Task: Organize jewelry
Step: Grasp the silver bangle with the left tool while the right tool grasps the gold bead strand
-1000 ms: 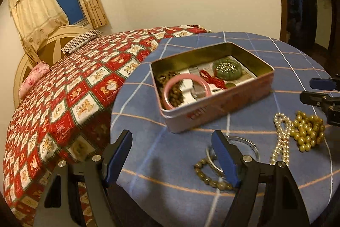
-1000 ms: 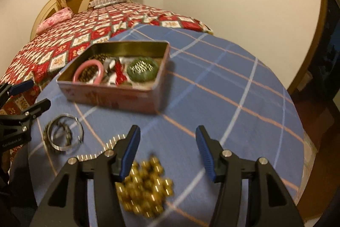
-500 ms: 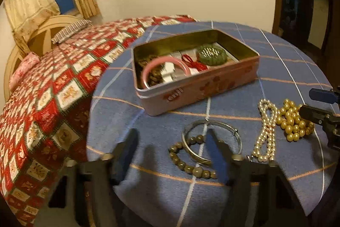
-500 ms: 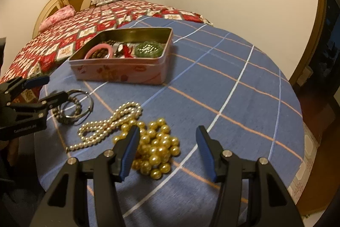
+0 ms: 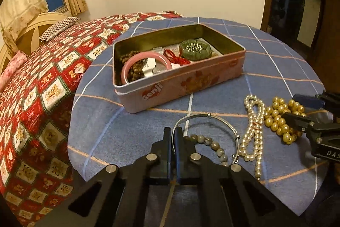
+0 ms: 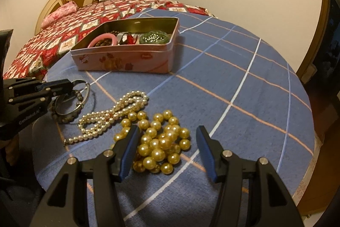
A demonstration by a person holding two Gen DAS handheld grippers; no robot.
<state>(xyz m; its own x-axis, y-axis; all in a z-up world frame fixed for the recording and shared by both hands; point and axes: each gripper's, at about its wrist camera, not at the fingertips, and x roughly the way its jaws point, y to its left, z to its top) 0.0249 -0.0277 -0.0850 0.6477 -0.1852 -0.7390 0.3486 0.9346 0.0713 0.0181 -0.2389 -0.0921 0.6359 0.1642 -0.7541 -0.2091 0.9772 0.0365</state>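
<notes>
A pink tin box (image 5: pixel 180 86) (image 6: pixel 127 60) on the blue checked tablecloth holds a pink bangle (image 5: pixel 146 59), brown beads, a red knot and a green beaded piece (image 5: pixel 194 49). My left gripper (image 5: pixel 172 133) (image 6: pixel 70 84) is shut on the near rim of a silver bangle (image 5: pixel 209 117) (image 6: pixel 85 92), beside a grey bead bracelet (image 5: pixel 212 144). A white pearl necklace (image 5: pixel 254 127) (image 6: pixel 114 113) and a gold bead necklace (image 5: pixel 280 116) (image 6: pixel 159 142) lie to the right. My right gripper (image 6: pixel 166 138) (image 5: pixel 295 107) is open, its fingers on either side of the gold beads.
The round table (image 6: pixel 244 99) stands against a bed with a red patterned quilt (image 5: pixel 42 78) on the left. The table edge falls away close below both grippers. A dark doorway (image 5: pixel 297 3) is at the right.
My left gripper has dropped toward the table and shut on the silver bangle's rim. My right gripper has moved down and forward over the gold beads, still open.
</notes>
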